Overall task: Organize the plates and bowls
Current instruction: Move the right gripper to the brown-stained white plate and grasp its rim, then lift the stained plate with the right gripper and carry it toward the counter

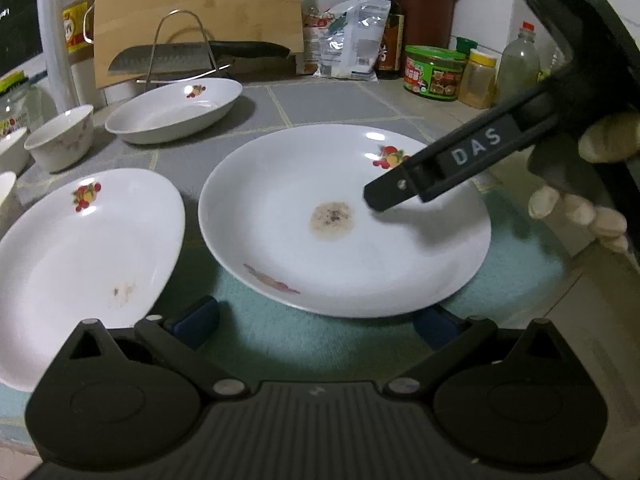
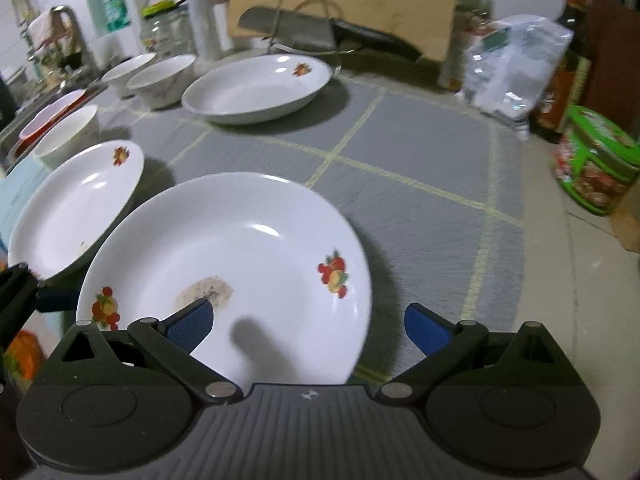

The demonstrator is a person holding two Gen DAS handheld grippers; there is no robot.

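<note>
A white plate with fruit prints and a brown stain [image 1: 344,220] lies on the grey tiled counter, also in the right wrist view [image 2: 240,264]. A second white plate [image 1: 80,264] lies to its left [image 2: 76,208]. An oval white dish [image 1: 172,110] sits farther back [image 2: 256,88]. Small white bowls [image 1: 62,136] stand at far left [image 2: 160,80]. My left gripper [image 1: 316,322] is open, just short of the stained plate's near rim. My right gripper [image 2: 308,326] is open and hovers over that plate's right side; it also shows in the left wrist view [image 1: 384,196].
A bamboo cutting board [image 1: 200,12], a knife on a wire rack [image 1: 192,58], sauce bottles, jars and a green tub [image 1: 434,74] line the back. A teal mat [image 1: 280,344] lies under the near plate. A sink with a red bowl [image 2: 52,116] is far left.
</note>
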